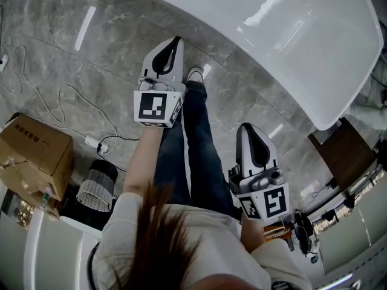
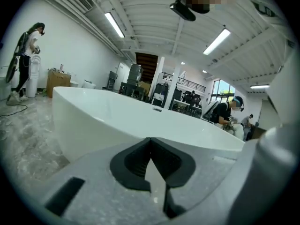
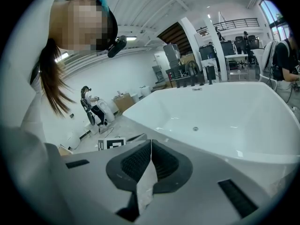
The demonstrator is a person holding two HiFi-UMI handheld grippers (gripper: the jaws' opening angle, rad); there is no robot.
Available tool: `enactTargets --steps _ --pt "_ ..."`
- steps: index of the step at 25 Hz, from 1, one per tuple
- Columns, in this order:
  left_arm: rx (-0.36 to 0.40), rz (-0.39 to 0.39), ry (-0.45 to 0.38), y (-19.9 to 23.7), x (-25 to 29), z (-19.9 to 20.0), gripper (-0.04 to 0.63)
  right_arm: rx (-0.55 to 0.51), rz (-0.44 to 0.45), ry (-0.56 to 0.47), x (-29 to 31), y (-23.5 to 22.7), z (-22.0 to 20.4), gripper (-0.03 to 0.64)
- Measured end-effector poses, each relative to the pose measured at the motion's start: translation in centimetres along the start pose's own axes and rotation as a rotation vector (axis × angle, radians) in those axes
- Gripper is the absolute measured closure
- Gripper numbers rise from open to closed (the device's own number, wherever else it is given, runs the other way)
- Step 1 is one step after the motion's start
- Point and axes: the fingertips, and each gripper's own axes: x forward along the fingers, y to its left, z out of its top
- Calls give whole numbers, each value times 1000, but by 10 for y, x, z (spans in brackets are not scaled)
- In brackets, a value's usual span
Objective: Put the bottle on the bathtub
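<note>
The white bathtub (image 1: pixel 284 35) fills the upper right of the head view, its rim curving above both grippers. My left gripper (image 1: pixel 175 42) is held over the grey marble floor just short of the tub's side, jaws shut with nothing between them. My right gripper (image 1: pixel 246 128) sits lower and to the right, also shut and empty. In the left gripper view the closed jaws (image 2: pixel 150 140) point at the tub's outer wall (image 2: pixel 108 125). In the right gripper view the closed jaws (image 3: pixel 150 143) look over the rim into the tub's basin (image 3: pixel 225 111). No bottle shows in any view.
A person's legs in jeans (image 1: pixel 196 144) stand between the grippers. A cardboard box (image 1: pixel 33 153), a white cable (image 1: pixel 57 101) and a dark basket (image 1: pixel 97 183) lie at the left. Dark furniture (image 1: pixel 341 150) stands right of the tub. Other people (image 2: pixel 28 55) work in the background.
</note>
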Motion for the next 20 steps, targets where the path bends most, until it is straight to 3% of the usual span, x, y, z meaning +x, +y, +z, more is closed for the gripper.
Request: enactTargets --steps 5,20 --pt "10 26 -83 -2 -21 56 581 -34 27 -43 -2 8 25 601" --pt "55 59 -171 -22 -82 198 581 -147 105 -123 -21 51 104 601"
